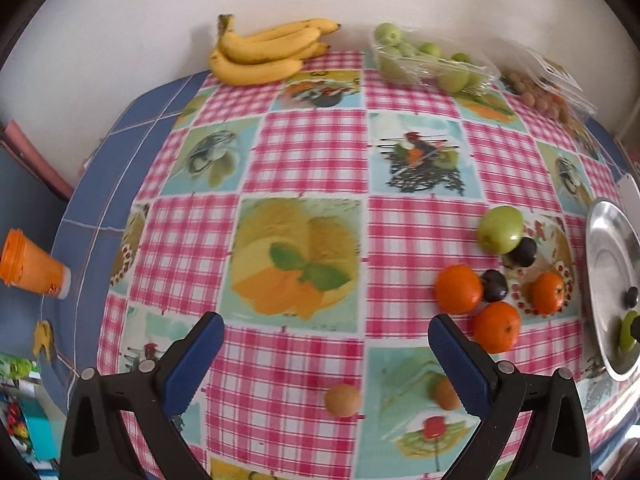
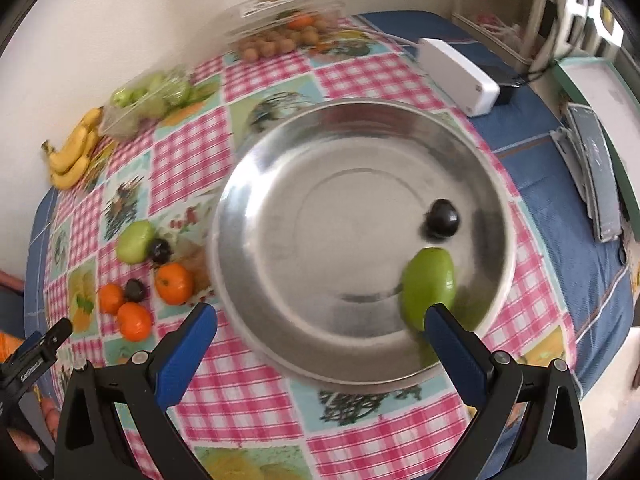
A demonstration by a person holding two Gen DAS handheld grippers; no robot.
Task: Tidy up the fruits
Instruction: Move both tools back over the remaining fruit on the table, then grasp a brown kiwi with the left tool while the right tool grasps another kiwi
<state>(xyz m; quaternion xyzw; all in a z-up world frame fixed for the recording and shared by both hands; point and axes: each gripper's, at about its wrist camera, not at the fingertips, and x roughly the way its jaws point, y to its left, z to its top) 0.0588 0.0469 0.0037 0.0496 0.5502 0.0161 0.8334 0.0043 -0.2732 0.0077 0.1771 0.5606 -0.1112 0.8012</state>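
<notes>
A round metal plate [image 2: 280, 184] lies on the checked tablecloth; it holds a green apple [image 2: 429, 285] and a dark plum [image 2: 442, 218]. My right gripper [image 2: 320, 320] is open and empty over the plate's near rim, with the apple by its right finger. Left of the plate lie a green apple [image 2: 135, 241], two plums [image 2: 160, 251] and three tangerines [image 2: 173, 283]. In the left wrist view my left gripper [image 1: 326, 330] is open and empty above the cloth, left of the same apple [image 1: 501, 229], tangerines [image 1: 459, 289] and plate [image 1: 608, 256]. Two small brown fruits [image 1: 342, 400] lie between its fingers.
At the back by the wall are bananas [image 1: 264, 54], a clear tray of green apples [image 1: 432, 64] and a clear box of small brown fruits [image 2: 280, 36]. A white box [image 2: 460, 76] lies right of the plate. An orange cup [image 1: 30, 268] is off the table's left edge.
</notes>
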